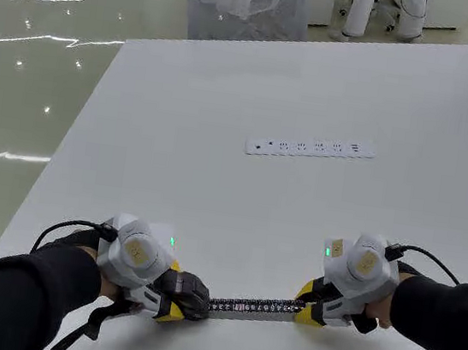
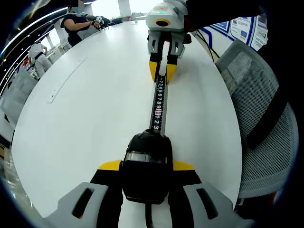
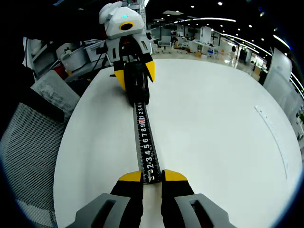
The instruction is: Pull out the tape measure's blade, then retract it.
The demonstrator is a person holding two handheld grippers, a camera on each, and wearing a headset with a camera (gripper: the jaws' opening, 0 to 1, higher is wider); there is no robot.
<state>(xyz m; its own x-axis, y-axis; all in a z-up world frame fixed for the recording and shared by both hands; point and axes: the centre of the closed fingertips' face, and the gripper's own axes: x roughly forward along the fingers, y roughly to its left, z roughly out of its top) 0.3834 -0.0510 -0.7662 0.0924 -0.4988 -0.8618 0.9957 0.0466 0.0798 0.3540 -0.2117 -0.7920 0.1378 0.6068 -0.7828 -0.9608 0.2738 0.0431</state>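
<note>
The white table (image 1: 227,96) carries a power strip (image 1: 310,148) near its middle. Along the near edge, the left gripper (image 2: 146,166) is clamped on the black tape measure case (image 2: 147,149). The right gripper (image 3: 152,176) pinches the end of the blade (image 3: 145,137), which lies stretched flat between them.

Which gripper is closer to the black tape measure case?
Left. The left gripper is shut on the black tape measure case; the right gripper pinches the end of the black numbered blade, apart from the case.
</note>
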